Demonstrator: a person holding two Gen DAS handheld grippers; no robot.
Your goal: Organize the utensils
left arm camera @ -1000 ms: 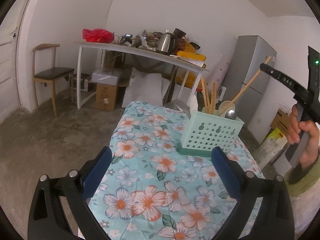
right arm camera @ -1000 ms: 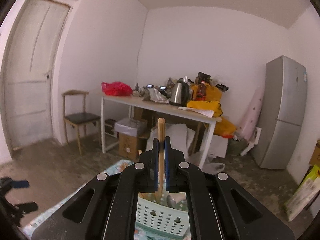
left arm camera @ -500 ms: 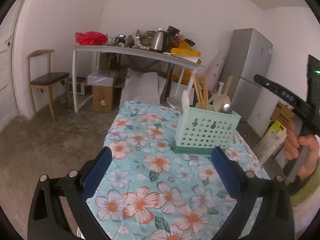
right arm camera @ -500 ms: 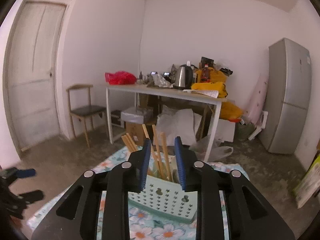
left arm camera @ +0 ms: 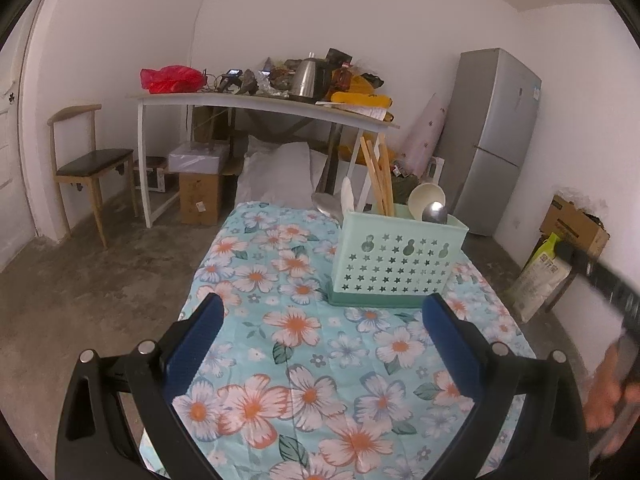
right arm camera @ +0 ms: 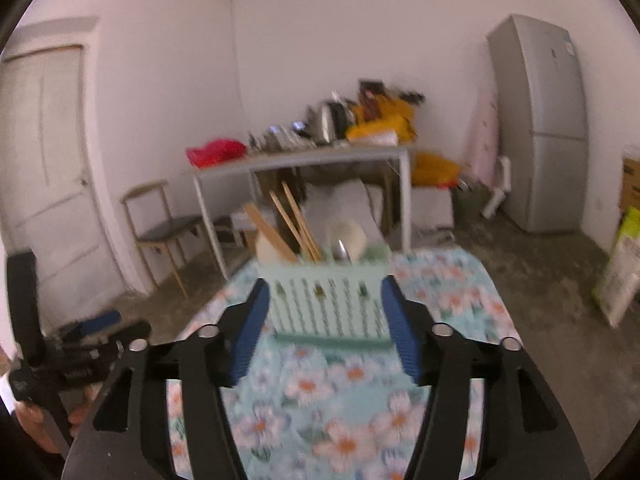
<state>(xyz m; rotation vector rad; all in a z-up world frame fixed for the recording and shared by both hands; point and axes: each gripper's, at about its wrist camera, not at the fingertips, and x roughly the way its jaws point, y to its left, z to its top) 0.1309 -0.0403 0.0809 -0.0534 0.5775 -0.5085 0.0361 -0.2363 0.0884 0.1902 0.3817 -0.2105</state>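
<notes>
Both my left tool (left arm camera: 320, 344) and right tool (right arm camera: 326, 330) are spread and carry nothing. The chopsticks (left arm camera: 378, 178) stand in the mint caddy (left arm camera: 396, 258) on the tabletop (left arm camera: 280, 320): light, stiff, probably slick wood, so I would pinch mid-shaft.

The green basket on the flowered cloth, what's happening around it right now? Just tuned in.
A person is sorting utensils into the green basket, which stands on the flowered tablecloth. Wooden chopsticks and spoons stand upright in it. Both grippers are empty with jaws open: the left gripper hovers over the cloth short of the basket, and the right gripper faces it too, its view blurred by motion. No loose utensils show on the cloth.
</notes>
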